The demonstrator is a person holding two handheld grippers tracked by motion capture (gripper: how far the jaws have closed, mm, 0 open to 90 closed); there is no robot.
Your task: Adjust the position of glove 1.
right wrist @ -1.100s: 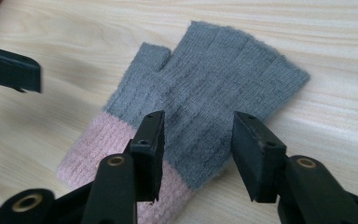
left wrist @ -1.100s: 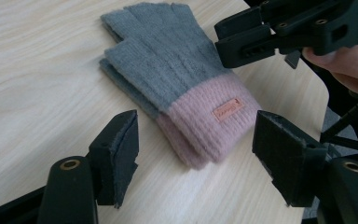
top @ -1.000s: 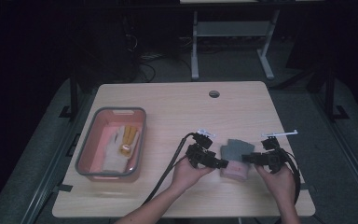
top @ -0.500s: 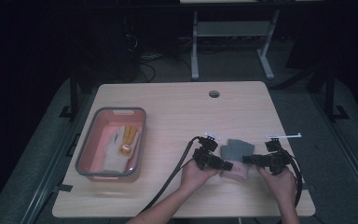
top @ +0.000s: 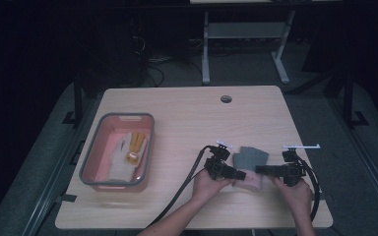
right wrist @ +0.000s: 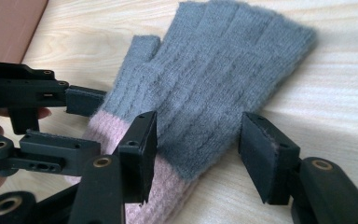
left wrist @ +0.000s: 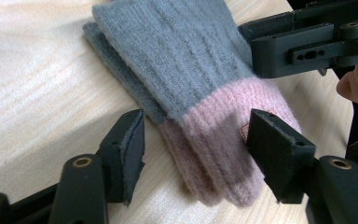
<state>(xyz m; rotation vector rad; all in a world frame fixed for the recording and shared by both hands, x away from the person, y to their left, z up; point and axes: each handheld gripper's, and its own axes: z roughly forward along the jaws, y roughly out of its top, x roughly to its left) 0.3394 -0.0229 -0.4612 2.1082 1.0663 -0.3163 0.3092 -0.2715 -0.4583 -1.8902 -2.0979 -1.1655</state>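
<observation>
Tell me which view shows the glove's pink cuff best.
The left gripper view: the pink cuff lies close, its ribbing clear. The right gripper view shows it partly behind fingers; in the high view it is tiny.

Laboratory recording station. A bare wooden table (top: 177, 113) with a cable hole (top: 226, 99) stands on grey carpet in a darkened room; loose cables (top: 152, 61) lie on the floor beside a white metal frame (top: 246, 34) behind it.

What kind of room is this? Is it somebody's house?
Probably a lab or workshop, not a home. A bare light wooden table stands on grey floor in a dark room, black cables lie behind it, and a white metal stand is nearby.
</observation>
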